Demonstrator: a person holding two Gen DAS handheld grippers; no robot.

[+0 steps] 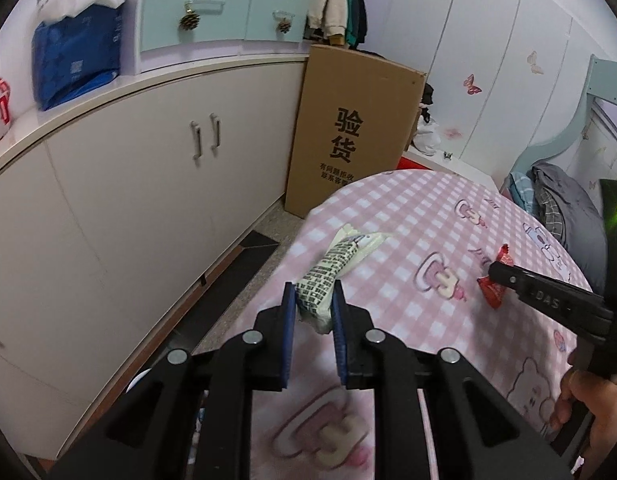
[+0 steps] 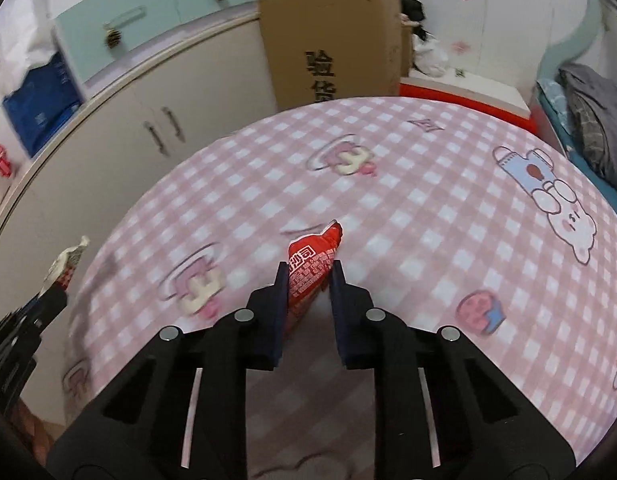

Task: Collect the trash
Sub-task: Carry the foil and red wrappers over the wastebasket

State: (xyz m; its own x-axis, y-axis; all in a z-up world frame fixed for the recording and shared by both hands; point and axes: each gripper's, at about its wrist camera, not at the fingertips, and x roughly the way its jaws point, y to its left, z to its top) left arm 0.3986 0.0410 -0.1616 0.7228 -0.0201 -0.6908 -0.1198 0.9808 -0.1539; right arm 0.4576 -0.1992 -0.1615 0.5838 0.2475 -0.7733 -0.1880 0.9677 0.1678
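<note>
The red snack wrapper is being pinched between the fingers of the right gripper, whose jaws are closing on its lower half while the crimped top is sticking up past the tips. It is hanging just above the pink checked tablecloth, near the middle of the table. In the left wrist view the same red snack wrapper is showing at the tip of the right gripper, to the right of the other piece of trash.

That other piece, a pale wrapper printed with black text, is being held by the left gripper: the blue pads are pressing on its near end, and the far end is pointing out over the tablecloth's left edge, towards the white cabinet. It is also showing at the left margin of the right wrist view.

So both visible pieces of trash are already being gripped and appear lifted off the tablecloth; no other litter is showing on it. What seems to be left is carrying both to a bin or bag, and no such container is visible in either view. The tall cardboard box is standing beyond the tablecloth, against the cabinet.
</note>
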